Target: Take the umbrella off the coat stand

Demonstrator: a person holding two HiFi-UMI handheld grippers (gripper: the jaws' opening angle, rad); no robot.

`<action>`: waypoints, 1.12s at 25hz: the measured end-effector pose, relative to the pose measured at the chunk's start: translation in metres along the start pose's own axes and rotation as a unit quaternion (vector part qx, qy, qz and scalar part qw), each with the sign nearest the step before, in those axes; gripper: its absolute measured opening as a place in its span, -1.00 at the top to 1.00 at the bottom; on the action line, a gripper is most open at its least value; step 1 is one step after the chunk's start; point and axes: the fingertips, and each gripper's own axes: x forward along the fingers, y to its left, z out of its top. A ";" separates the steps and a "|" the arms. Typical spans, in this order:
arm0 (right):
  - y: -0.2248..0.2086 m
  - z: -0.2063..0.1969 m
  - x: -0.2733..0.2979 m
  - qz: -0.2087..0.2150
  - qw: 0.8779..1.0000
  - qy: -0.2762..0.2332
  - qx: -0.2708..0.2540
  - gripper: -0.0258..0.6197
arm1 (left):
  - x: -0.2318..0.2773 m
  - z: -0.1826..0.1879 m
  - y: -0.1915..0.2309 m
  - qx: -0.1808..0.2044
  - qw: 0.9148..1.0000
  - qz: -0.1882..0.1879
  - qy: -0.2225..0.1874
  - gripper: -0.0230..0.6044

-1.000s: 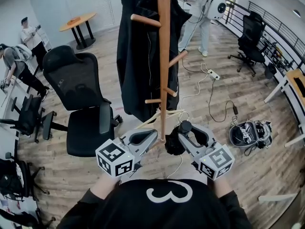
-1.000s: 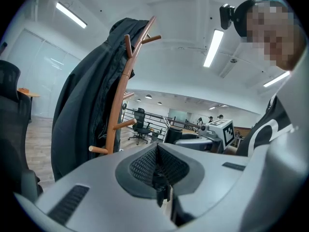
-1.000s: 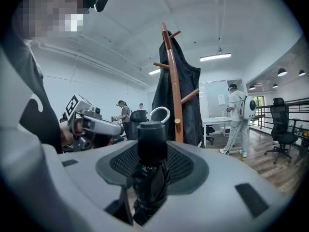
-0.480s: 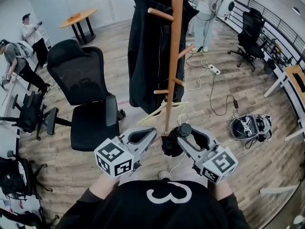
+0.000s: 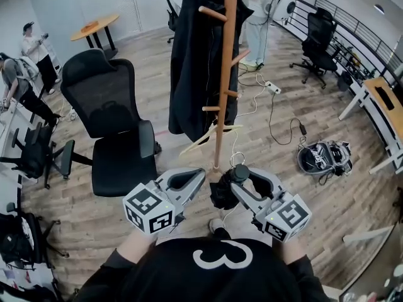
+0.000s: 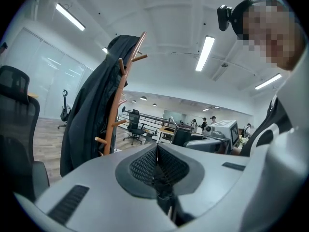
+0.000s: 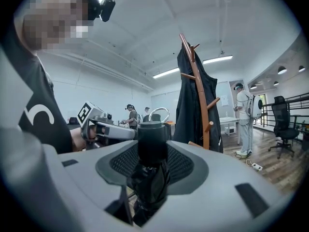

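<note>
White "3" on black shirt (image 5: 223, 255), bottom centre. Folded black umbrella (image 5: 221, 194) clamped in right gripper (image 5: 241, 180); left gripper (image 5: 190, 180) pinched together. Upper centre: coat stand (image 5: 225, 74).

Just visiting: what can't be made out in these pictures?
Coat stand: top cut off by the head view's upper edge; foot hidden behind the left gripper in its view.
Umbrella: lower end sunk between the right gripper's jaws, right gripper view.
Distant people: too small, left gripper view.

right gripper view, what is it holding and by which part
A black folded umbrella, clamped in the right gripper at its cylindrical handle end.
</note>
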 end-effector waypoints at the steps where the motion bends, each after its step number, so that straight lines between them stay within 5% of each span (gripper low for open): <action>1: 0.006 -0.001 -0.004 -0.003 1.000 0.002 -0.001 0.34 | -0.003 -0.001 -0.005 0.000 1.000 -0.004 0.000 0.87; 28: 0.093 -0.025 -0.049 -0.055 0.998 0.002 0.019 0.34 | -0.063 -0.034 -0.070 0.008 0.998 -0.057 0.017 0.87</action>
